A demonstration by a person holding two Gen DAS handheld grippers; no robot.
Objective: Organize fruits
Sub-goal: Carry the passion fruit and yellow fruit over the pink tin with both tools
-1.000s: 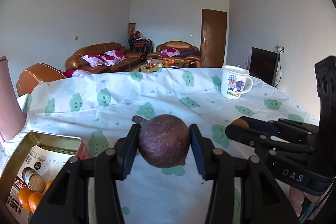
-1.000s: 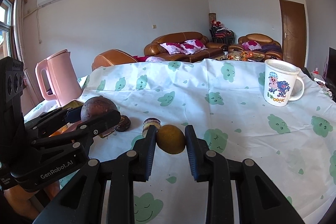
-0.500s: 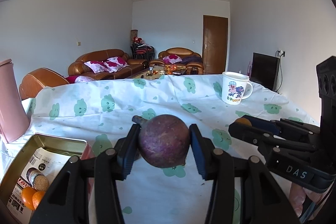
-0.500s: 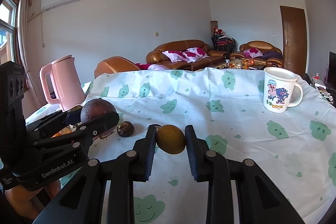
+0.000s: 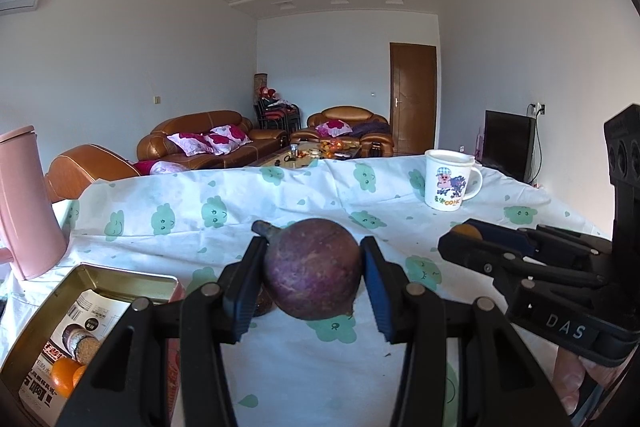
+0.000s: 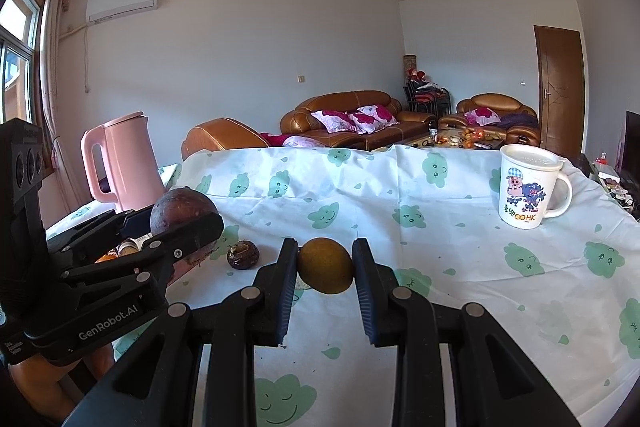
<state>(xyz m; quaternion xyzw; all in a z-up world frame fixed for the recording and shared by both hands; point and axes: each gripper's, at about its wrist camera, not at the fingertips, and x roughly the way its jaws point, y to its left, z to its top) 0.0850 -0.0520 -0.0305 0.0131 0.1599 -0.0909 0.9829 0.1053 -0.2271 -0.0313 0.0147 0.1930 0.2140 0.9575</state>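
Observation:
My left gripper (image 5: 313, 271) is shut on a round purple-brown fruit (image 5: 312, 279) with a short stem, held above the cloth-covered table. In the right wrist view that same purple fruit (image 6: 180, 209) shows at the left, in the left gripper (image 6: 184, 223). A small yellow-brown fruit (image 6: 326, 271) is clamped in my right gripper (image 6: 326, 273), which is shut on it. The left wrist view catches the right gripper (image 5: 460, 238) at the right edge, with the yellow fruit (image 5: 466, 230) peeking out. A small dark wrinkled fruit (image 6: 243, 255) lies on the cloth between the grippers.
An open gold tin (image 5: 120, 275) at the lower left holds oranges (image 5: 66, 379) and a printed leaflet. A pink kettle (image 6: 124, 167) stands at the table's left, a white cartoon mug (image 6: 528, 191) at the far right. The tablecloth (image 6: 400, 195) has green cloud prints. Sofas stand behind.
Both grippers have tipped upward a little, so the table sits lower in each view and more ceiling shows. Each still grips its fruit; the hands have stayed roughly in place.

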